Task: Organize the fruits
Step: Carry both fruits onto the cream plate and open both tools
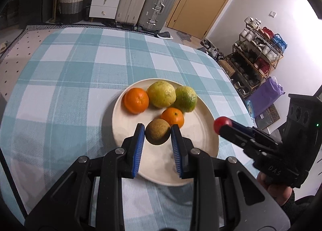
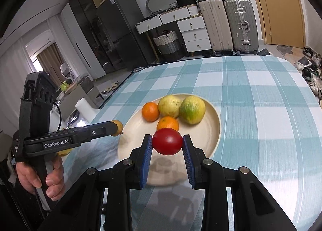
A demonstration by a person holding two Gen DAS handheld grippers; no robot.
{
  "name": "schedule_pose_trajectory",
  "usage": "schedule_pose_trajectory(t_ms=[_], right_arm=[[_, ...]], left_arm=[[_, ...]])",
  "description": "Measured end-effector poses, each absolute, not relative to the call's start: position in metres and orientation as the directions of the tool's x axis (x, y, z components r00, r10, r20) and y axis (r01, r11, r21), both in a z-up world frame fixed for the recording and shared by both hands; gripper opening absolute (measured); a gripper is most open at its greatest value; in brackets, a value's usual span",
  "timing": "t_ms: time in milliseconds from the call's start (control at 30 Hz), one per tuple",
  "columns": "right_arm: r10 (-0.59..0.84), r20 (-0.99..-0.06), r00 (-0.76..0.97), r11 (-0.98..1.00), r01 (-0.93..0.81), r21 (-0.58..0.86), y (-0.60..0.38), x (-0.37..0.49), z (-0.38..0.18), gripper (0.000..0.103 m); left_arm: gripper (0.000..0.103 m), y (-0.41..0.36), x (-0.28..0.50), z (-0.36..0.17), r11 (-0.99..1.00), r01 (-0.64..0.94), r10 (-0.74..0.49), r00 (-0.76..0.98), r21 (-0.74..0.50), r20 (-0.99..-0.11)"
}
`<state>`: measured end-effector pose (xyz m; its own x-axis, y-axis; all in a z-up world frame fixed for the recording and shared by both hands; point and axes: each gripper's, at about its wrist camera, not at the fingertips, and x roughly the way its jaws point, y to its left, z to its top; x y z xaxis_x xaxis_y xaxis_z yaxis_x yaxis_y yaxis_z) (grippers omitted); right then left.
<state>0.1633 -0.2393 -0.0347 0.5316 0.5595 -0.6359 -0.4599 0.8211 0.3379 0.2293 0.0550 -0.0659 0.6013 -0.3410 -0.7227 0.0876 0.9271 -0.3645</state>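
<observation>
Red tomato [image 2: 167, 141] long axis crosswise, right fingers [image 2: 148, 150] gripping | left fingers [image 1: 138, 146] holding kiwi [image 1: 157, 132]

Pale cream on the plate [image 1: 203, 130], plain and unpatterned. Bright orange on two mandarins: one [image 1: 136, 100] at the plate's left, another [image 1: 173, 117] nearer the middle. Yellow-green on the largest fruit [image 1: 161, 94]; green streaked with yellow on its neighbour [image 1: 186, 99]. Dull brownish-olive on the small round fruit [image 1: 157, 133] between the left gripper's [image 1: 157, 130] blue ribbed pads [image 1: 138, 150]. Glossy deep red on the tomato-like fruit [image 2: 167, 141] between the right gripper's [image 2: 167, 140] blue pads [image 2: 148, 160]. Matte black on both gripper bodies, with white lettering on one. Teal-and-white checks across the tablecloth [image 1: 70, 74], crossed by thin white lines.
</observation>
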Motion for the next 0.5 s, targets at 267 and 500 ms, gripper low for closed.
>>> schedule_pose_trajectory(t_ms=[267,500], right_arm=[[0.487,-0.680,0.549,0.859,-0.444,0.256,-0.222,0.188,-0.049,0.031],[0.498,-0.693,0.520,0.854,-0.431,0.291,-0.216,0.203,-0.062,0.031]], left_arm=[[0.024,0.051,0.259,-0.082,0.923,0.089,-0.353,0.584,-0.375,-0.731],[0.024,0.046,0.275,-0.090,0.926,0.107,-0.355,0.578,-0.362,-0.735]])
